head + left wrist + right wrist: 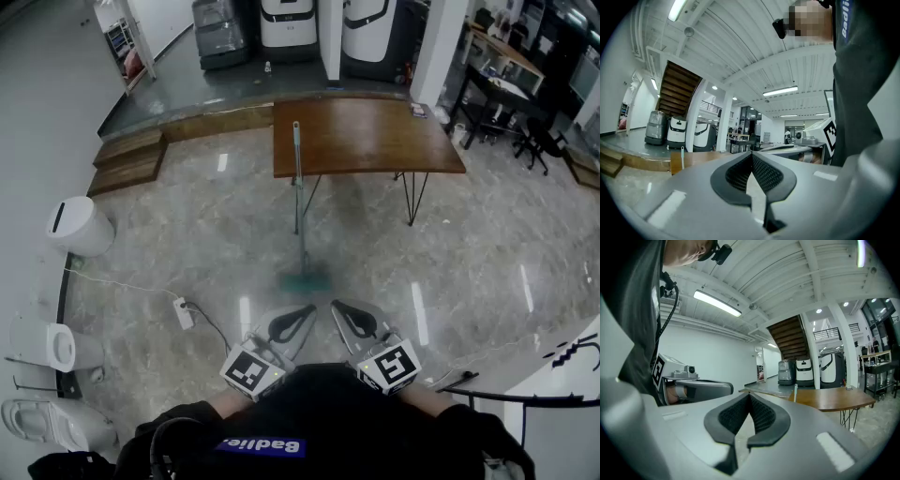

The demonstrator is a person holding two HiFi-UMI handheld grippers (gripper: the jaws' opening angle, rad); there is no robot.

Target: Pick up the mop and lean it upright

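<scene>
— One teal-headed mop (300,211) with a slim pale pole stands on the glossy stone floor (187,244), its top resting against the edge of the brown wooden tabletop (375,136). Done?
— Looks so. The left tongs (310,310) and right tongs (336,307) are both closed, empty and well apart from it. If it slips, I'd grip mid-pole and keep the head flat.
— Any writing?
— Only white letters on a blue chest patch, cut off. The marker cubes carry square patterns.

White lettering, roughly "Badlie", stands on a blue patch (260,446) on the person's black top (319,408)
</scene>
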